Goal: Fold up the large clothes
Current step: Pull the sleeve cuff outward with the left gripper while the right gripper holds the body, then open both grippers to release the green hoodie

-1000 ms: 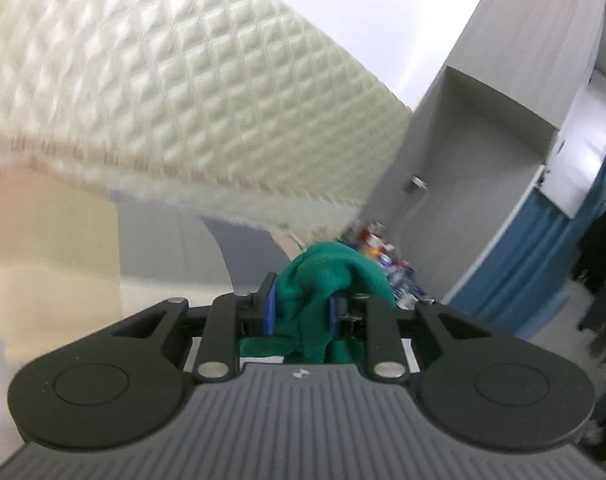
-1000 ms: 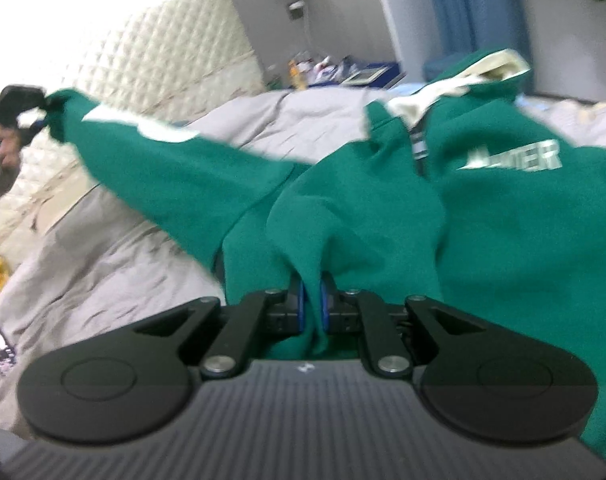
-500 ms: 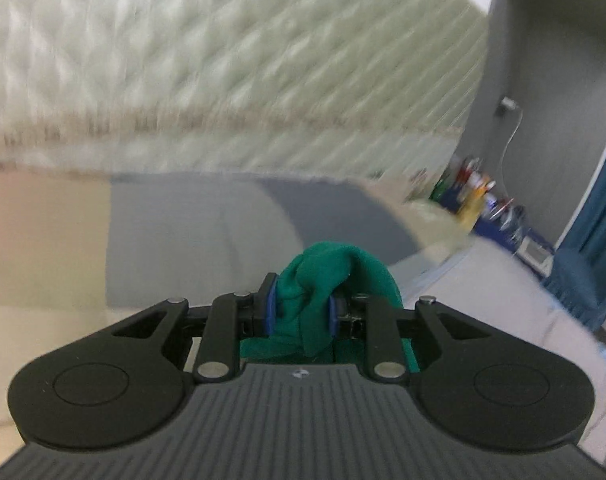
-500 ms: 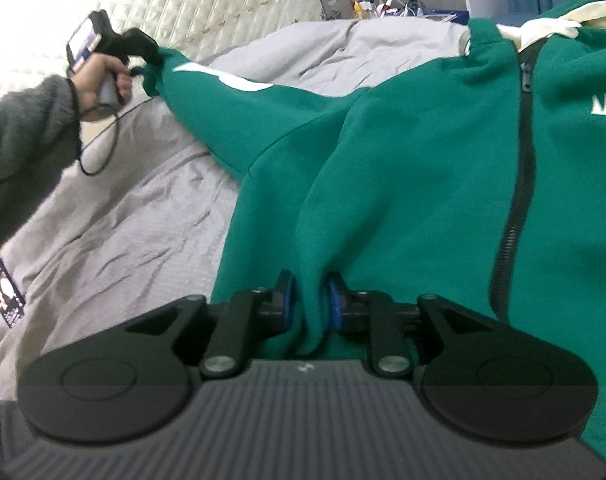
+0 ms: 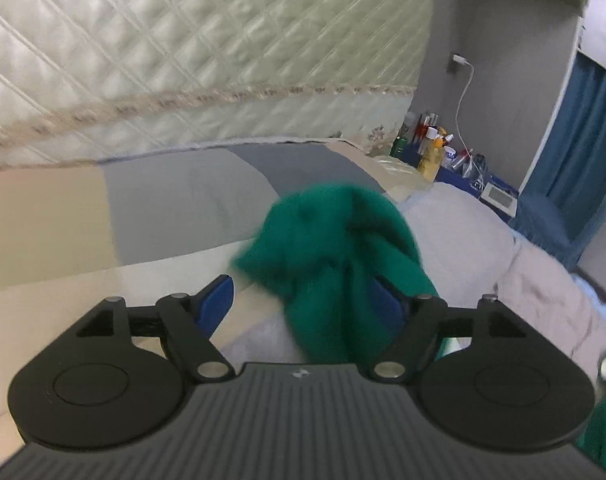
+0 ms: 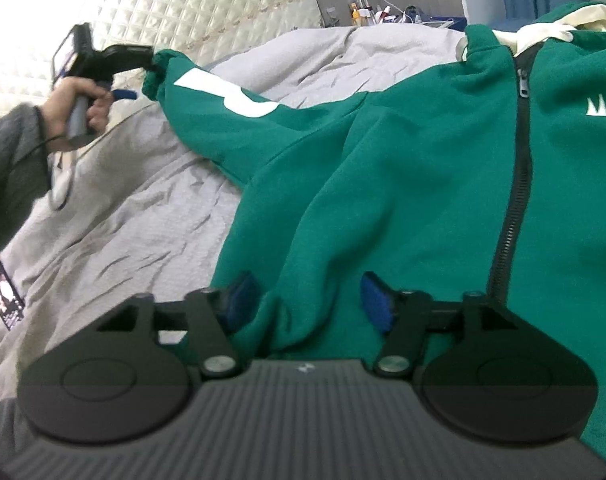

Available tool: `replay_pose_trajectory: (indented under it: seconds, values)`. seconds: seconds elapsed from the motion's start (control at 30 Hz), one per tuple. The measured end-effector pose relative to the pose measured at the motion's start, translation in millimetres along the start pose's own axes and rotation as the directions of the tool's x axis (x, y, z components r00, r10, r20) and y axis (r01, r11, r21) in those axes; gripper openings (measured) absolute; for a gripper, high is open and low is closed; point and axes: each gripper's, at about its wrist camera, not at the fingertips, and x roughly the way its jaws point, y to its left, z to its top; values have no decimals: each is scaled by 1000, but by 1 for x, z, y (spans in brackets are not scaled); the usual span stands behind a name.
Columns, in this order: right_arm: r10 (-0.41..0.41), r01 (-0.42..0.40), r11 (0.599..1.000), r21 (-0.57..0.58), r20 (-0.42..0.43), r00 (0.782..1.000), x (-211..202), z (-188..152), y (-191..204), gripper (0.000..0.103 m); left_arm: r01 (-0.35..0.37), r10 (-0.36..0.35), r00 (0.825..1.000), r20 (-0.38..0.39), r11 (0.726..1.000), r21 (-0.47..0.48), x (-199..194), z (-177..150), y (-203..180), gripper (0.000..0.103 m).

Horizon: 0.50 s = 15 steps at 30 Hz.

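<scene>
A green zip hoodie [image 6: 403,184] lies front up on the grey duvet [image 6: 115,220], its sleeve [image 6: 231,108] stretched out to the left. My left gripper [image 5: 303,300] has its jaws opening. The blurred green sleeve cuff [image 5: 335,248] stands between the blue pads, leaning on the right one and clear of the left. In the right wrist view a hand [image 6: 79,100] holds that gripper at the cuff [image 6: 159,68]. My right gripper [image 6: 309,302] is opening too. A fold of the hoodie's hem [image 6: 303,312] sits loose between its spread pads.
A quilted cream headboard [image 5: 183,60] runs behind the bed. A nightstand with bottles [image 5: 431,148] and a white charging cable [image 5: 463,92] stands at the far corner, beside a blue curtain [image 5: 583,140]. A pillow in beige and grey blocks [image 5: 163,200] lies ahead.
Both grippers were shut on green fabric; now both sets of jaws stand apart and the cloth is loose. The left gripper has sunk toward the bed, the sleeve drawn out.
</scene>
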Motion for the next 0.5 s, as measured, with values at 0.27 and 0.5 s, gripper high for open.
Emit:
replay_pose_trajectory:
  seconds: [0.27,0.5]
  values:
    - [18,-22,999,41,93,996,-55,-7,-8,83,119,-120,991,-57,993,-27,-133,-76,1,83]
    - [-6,4,1000,15,137,991,-98,-30,0,83,270,-273,954,-122,962,-43,-254,-164,-37,83]
